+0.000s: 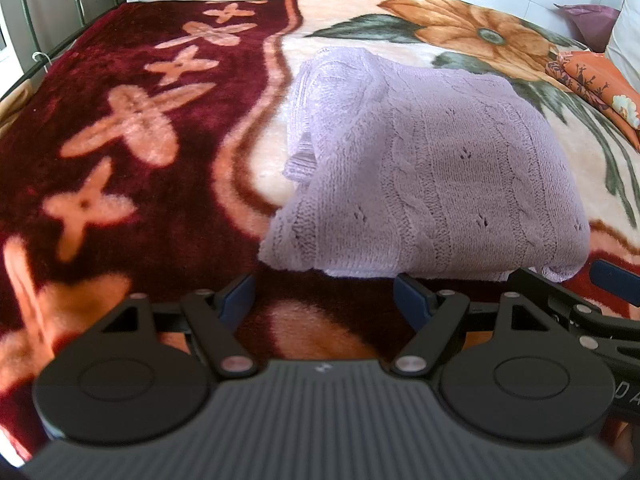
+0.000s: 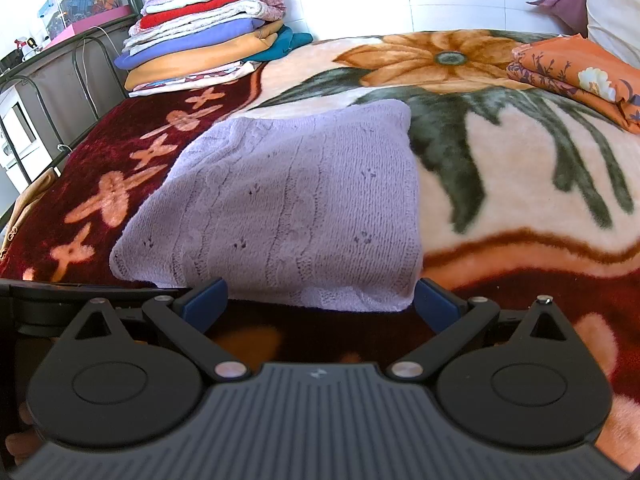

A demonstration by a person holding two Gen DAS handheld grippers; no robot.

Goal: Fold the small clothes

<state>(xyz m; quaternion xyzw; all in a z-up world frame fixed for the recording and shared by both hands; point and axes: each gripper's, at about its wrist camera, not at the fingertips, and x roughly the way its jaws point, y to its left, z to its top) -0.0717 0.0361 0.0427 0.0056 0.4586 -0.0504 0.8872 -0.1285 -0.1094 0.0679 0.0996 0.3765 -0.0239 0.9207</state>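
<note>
A lilac cable-knit sweater [image 1: 432,176] lies folded on the flowered blanket [image 1: 140,184], its near hem facing both grippers. My left gripper [image 1: 326,300] stands open just short of that hem, with only blanket between its blue pads. In the right wrist view the same sweater [image 2: 288,208] fills the middle. My right gripper [image 2: 320,304] is open too, its blue pads level with the near hem on either side of its right part, not pressing on it. The right gripper's finger [image 1: 612,280] shows at the left wrist view's right edge.
A stack of folded clothes [image 2: 208,36] stands at the bed's far left corner. A folded orange flowered cloth [image 2: 580,76] lies at the far right, near pillows [image 2: 612,4] against the white wall. A metal bed rail [image 2: 80,64] and a shelf with a plastic box [image 2: 80,0] run along the left.
</note>
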